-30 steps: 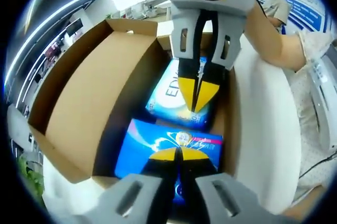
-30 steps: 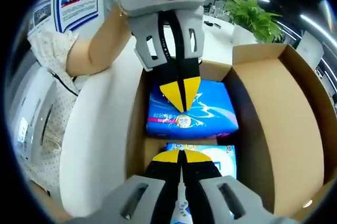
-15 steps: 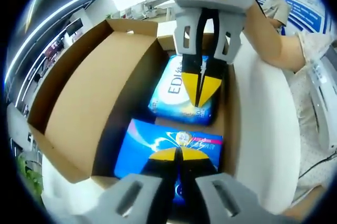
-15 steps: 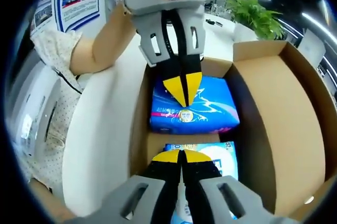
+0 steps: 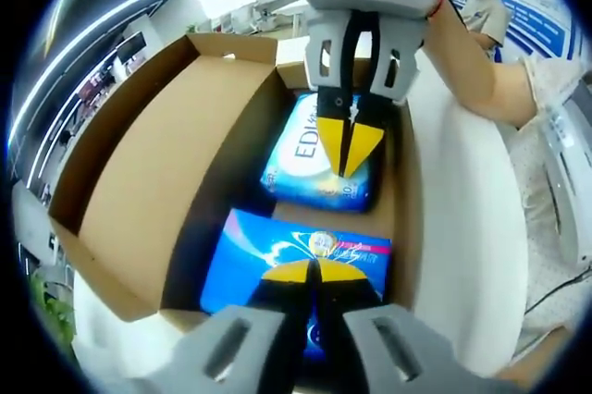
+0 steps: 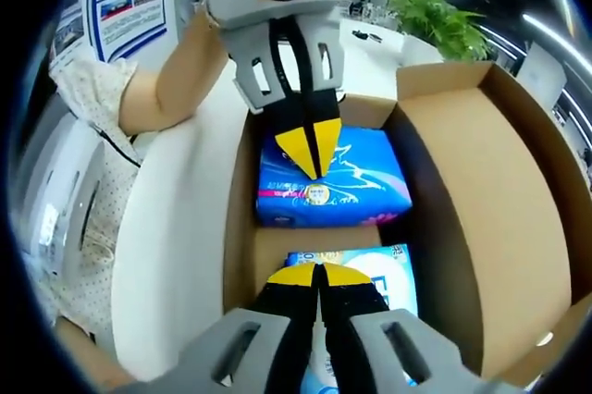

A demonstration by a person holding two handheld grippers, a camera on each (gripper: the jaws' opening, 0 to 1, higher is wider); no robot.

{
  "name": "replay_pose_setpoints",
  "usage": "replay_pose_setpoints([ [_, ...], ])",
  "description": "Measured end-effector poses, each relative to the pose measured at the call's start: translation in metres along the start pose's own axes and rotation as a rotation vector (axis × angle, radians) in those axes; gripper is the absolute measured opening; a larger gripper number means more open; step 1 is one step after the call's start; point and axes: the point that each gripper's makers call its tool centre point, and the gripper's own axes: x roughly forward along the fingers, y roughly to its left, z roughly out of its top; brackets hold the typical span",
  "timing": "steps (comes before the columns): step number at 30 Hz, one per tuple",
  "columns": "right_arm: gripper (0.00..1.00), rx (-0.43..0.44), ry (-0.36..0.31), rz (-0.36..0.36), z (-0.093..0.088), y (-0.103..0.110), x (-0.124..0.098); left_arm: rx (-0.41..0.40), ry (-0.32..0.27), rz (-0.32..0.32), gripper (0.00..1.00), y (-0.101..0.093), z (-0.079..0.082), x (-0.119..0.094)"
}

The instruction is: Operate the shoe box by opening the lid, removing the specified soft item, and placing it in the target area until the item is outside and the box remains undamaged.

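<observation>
We find the shoe box [image 5: 166,181] open at frame centre in the left gripper view, its brown lid folded back toward the left edge, standing on a white surface [image 5: 467,227].

Two soft packs lie inside. The dark blue pack [image 5: 277,260] sits at lower centre, and the left tongs [image 5: 310,271] are closed on its near edge, yellow tips together. The light blue pack [image 5: 310,158] lies just above it, tilted with one end raised, and the right tongs [image 5: 347,149], entering from the top, are clamped on it.

In the right gripper view the order reverses: the right tongs [image 6: 317,276] grip the light blue pack [image 6: 379,269] at lower centre, and the left tongs [image 6: 310,149] pinch the dark blue pack [image 6: 356,186] above.

A person's forearm [image 6: 180,70] shows at upper left there.
</observation>
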Motion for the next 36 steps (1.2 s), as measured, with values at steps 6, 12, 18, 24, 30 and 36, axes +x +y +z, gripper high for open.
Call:
replay_pose_setpoints([
  [6,0.0,0.009,0.005,0.0,-0.003,0.0,-0.002,-0.002,-0.002,-0.002,0.0,0.0,0.0,0.0],
  [12,0.0,0.002,0.012,-0.007,-0.003,0.0,-0.002,-0.004,-0.003,-0.003,0.0,0.0,0.0,0.0],
  [18,0.0,-0.018,0.02,-0.018,-0.001,0.004,0.001,-0.002,-0.007,-0.003,0.0,0.0,0.002,0.001],
  [24,0.0,-0.02,-0.027,-0.029,0.01,0.003,0.0,-0.001,-0.014,-0.002,0.0,0.001,0.003,0.002],
  [30,0.0,-0.026,-0.057,-0.056,0.017,0.002,0.002,-0.003,-0.024,0.003,0.0,0.003,0.006,0.004],
  [36,0.01,-0.052,-0.043,-0.06,0.018,0.002,0.01,0.032,-0.021,0.052,0.05,0.009,0.007,-0.002],
])
